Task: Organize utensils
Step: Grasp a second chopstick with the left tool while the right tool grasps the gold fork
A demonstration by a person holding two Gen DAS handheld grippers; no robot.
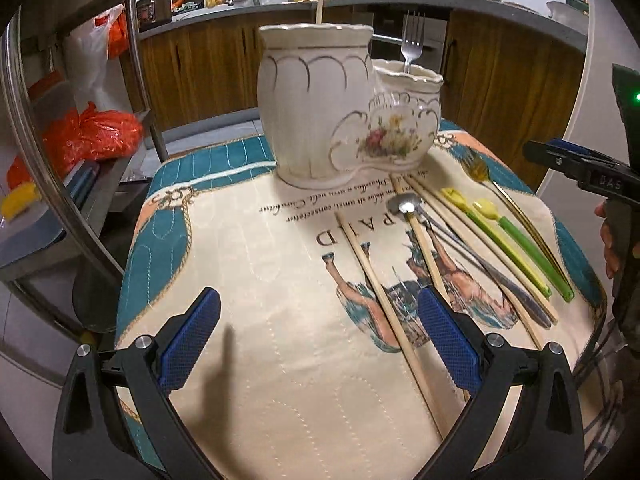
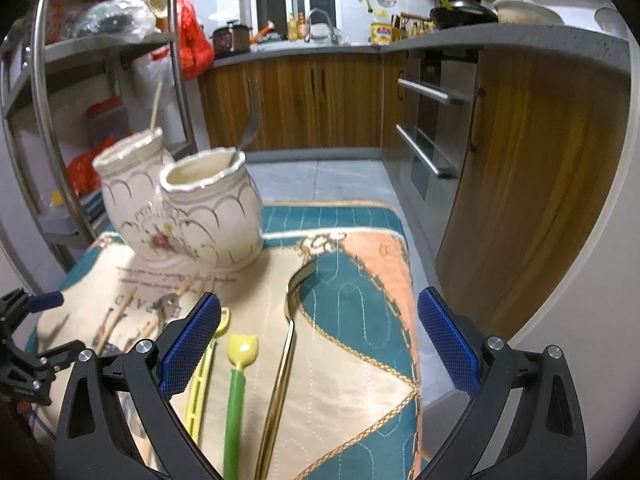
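The left tongs hang low over the near part of the table, spread wide and holding nothing. One long wooden chopstick lies on the cloth between the two blue pads and runs under the right-hand one. Much bare cloth lies to the left of it, out to the table's left edge.

The right tongs are spread wide and hold nothing. They hang over the right part of the table. Between their pads lie a green spoon and a gold fork; a yellow spoon runs under the left pad. The table's right edge sits just under the right pad, with the floor beyond it.

Only the left view shows the whole row of things clearly: more chopsticks, a silver spoon, then the yellow spoon, green spoon and gold fork, side by side and close together. In the right view these are partly hidden and blurred.

Farther back stands the white holder with two cups, near the far edge. A silver fork stands in the small cup and a chopstick in the tall one. The right view looks down into the small cup.

Behind are wooden cupboards and a metal shelf.
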